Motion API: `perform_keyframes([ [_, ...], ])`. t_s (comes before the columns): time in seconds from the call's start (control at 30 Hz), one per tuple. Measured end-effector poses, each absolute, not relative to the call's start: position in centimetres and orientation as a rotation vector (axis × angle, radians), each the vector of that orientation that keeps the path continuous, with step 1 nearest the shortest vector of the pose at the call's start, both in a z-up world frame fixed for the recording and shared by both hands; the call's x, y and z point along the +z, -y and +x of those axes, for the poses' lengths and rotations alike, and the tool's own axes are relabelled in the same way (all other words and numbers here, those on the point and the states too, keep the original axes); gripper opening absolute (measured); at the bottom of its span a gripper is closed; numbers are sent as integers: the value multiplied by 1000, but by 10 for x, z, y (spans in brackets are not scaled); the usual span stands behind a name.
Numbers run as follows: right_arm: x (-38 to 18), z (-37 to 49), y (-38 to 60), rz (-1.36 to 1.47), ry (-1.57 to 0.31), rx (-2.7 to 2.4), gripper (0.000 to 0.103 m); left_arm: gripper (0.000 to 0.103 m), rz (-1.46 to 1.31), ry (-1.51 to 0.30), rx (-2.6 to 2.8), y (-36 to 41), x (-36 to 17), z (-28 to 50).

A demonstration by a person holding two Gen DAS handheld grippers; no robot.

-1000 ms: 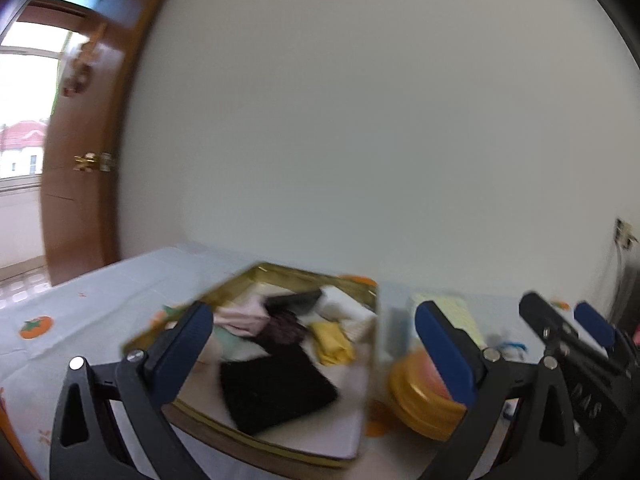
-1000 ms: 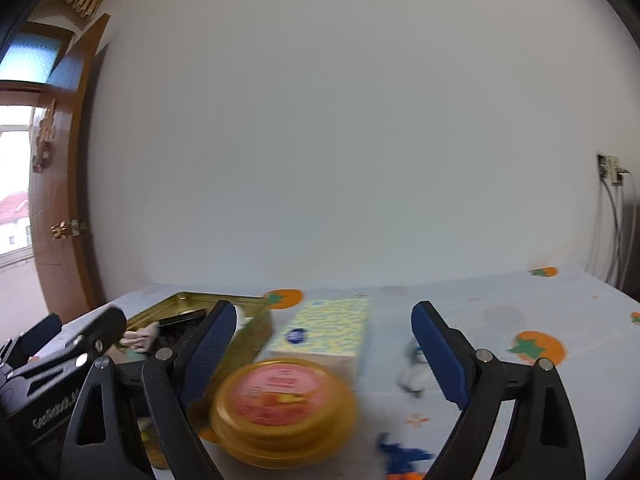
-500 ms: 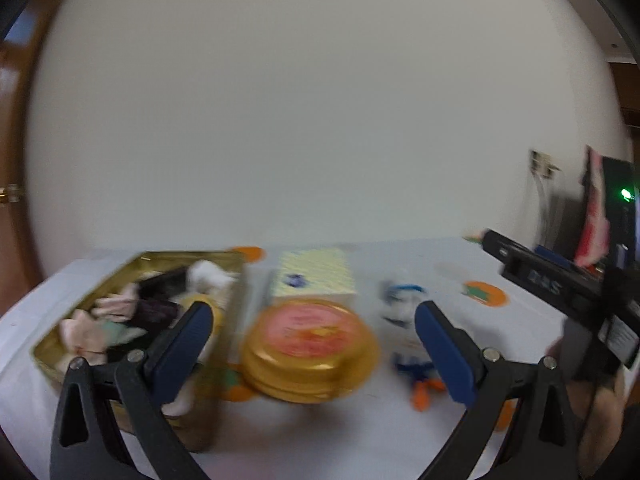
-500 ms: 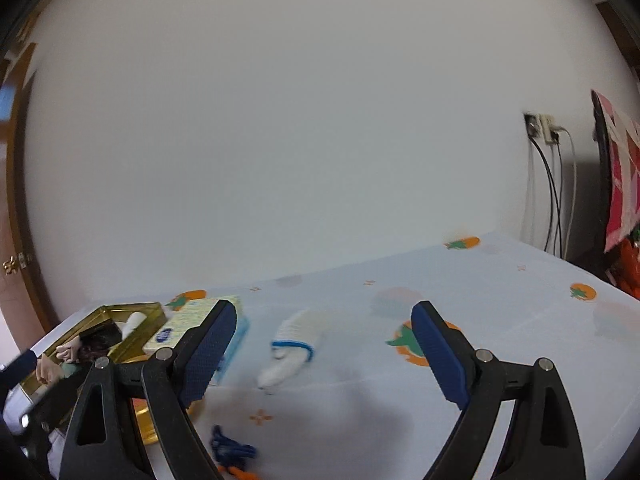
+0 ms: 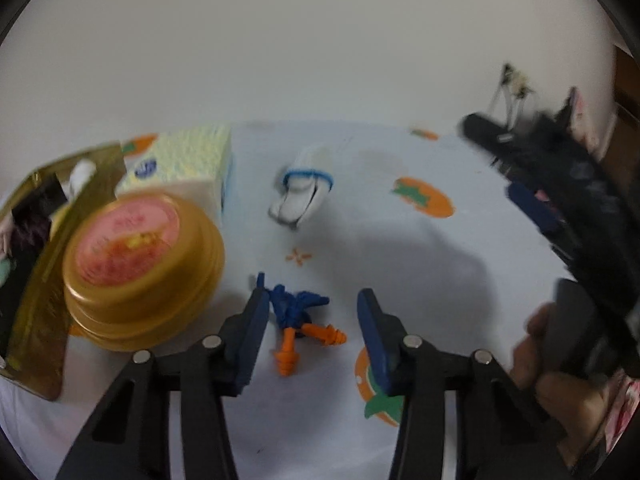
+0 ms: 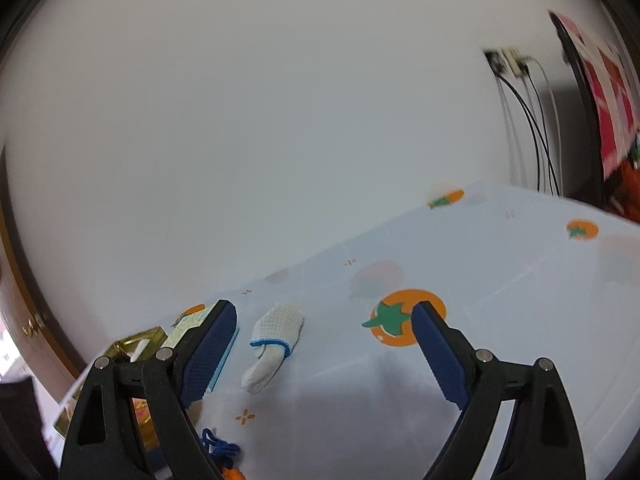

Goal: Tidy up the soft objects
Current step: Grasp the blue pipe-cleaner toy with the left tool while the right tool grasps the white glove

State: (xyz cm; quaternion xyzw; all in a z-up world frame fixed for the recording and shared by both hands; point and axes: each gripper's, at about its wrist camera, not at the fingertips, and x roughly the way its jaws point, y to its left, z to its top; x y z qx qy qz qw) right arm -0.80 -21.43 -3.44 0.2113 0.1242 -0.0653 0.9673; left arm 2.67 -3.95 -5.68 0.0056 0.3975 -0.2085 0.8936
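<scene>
Earplugs (image 5: 298, 318) lie between closing left hand-held gripper (image 5: 310, 322).

Setting: a room in a home. Evidence as seen from the floor:
- Table spread with a pale blue tablecloth (image 6: 500, 280) printed with orange persimmons, a household pattern.
- Plain white wall (image 6: 280, 120) behind it, with a wall socket (image 6: 508, 60) and several thin cables hanging down.
- Dark wooden door frame (image 6: 24, 288) at the left edge.
- Household clutter on the table: a gold tin (image 5: 44, 264) holding small fabric items, a tissue pack (image 5: 180, 160), a round gold-lidded container (image 5: 140, 268).
- Red and pink patterned fabric (image 6: 604, 92) hanging at the right.
</scene>
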Motion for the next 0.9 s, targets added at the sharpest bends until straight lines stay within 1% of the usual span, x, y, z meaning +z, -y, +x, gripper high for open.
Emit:
perform_keyframes([
  [0.17,-41,-4,228,496,-278,-132,91,44,-34,-926,-399,42,-73,42],
  [0.27,-42,-2,231,507,-285,-130,91,29,-41,-924,-383,40,-72,44],
  [0.33,-43,-1,233,512,-291,-128,91,22,-52,-927,-384,38,-73,45],
  [0.37,-44,-1,233,516,-295,-126,91,13,-64,-931,-391,36,-74,45],
  [0.47,-47,2,238,538,-314,-125,91,8,-118,-938,-417,27,-74,48],
  [0.57,-52,9,244,569,-352,-109,91,8,-151,-916,-443,22,-70,48],
  [0.67,-54,22,243,542,-443,-82,91,8,-180,-857,-470,16,-62,42],
  [0.9,-37,70,232,568,-603,70,91,8,-217,-625,-437,-3,-36,14],
])
